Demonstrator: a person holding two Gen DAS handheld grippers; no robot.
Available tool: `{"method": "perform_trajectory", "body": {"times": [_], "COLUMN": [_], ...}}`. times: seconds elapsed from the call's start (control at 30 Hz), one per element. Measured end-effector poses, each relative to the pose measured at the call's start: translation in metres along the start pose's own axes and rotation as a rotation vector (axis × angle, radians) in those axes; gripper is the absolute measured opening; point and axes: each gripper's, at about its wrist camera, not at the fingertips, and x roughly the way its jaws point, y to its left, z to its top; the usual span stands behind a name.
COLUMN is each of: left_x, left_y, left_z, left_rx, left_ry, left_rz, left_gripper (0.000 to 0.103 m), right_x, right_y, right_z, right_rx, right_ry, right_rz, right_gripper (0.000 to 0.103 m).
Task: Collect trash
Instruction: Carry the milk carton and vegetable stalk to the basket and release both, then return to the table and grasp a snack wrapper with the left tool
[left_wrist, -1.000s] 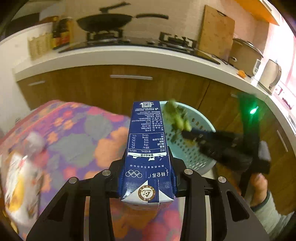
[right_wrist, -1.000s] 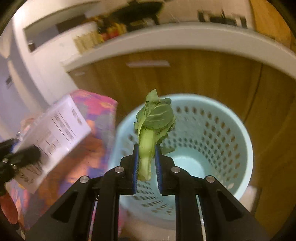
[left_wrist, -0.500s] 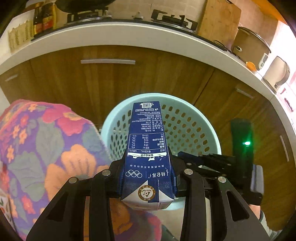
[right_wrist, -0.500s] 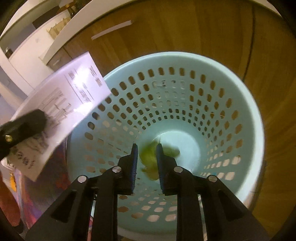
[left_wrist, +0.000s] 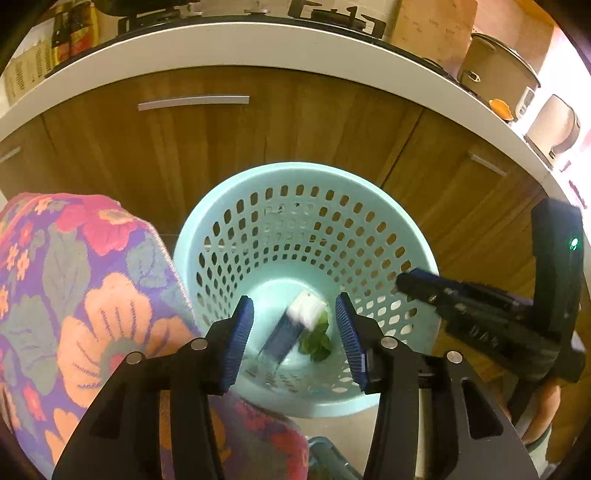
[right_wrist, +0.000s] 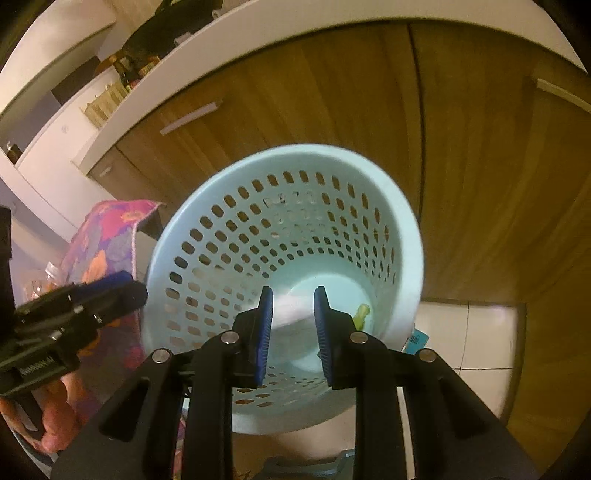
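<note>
Released since the earlier frames, the carton is seen tumbling into the basket beside the leaf. Fingers of the left gripper have just been opening, now apart and empty; the right gripper likewise. Light, stiff cartons are best gripped across flat sides.

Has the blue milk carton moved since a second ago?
Yes. It left the left gripper, whose jaws have just been opening, and now lies blurred in the basket as the milk carton, beside the green leaf.
</note>
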Motion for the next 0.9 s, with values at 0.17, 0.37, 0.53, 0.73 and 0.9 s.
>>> {"method": "perform_trajectory", "body": {"times": [0.17, 0.37, 0.53, 0.73, 0.9], "left_x": [-0.019, -0.078, -0.139, -0.203, -0.245], "left_y": [0.007, 0.019, 0.035, 0.066, 0.109], "left_z": [-0.01, -0.034, -0.066, -0.113, -0.154], "left_rx": [-0.02, -0.054, -0.081, -0.156, -0.257], "left_ry": [-0.03, -0.158, -0.304, -0.44, -0.504], "left_rz": [-0.001, 0.019, 0.086, 0.219, 0.365], "left_gripper": [0.045, 0.058, 0.068, 0.072, 0.073], "right_x": [-0.018, -0.036, -0.054, -0.059, -0.06], "right_y": [0.013, 0.049, 0.102, 0.173, 0.23], "right_z": [0.003, 0.002, -0.001, -0.015, -0.04], "right_rx": [-0.02, -0.091, -0.207, -0.336, -0.447], "right_ry": [-0.032, -0.076, -0.143, -0.15, -0.148], "right_rz": [0.015, 0.052, 0.106, 0.195, 0.265], "right_gripper": [0.02, 0.02, 0.02, 0.032, 0.041]}}
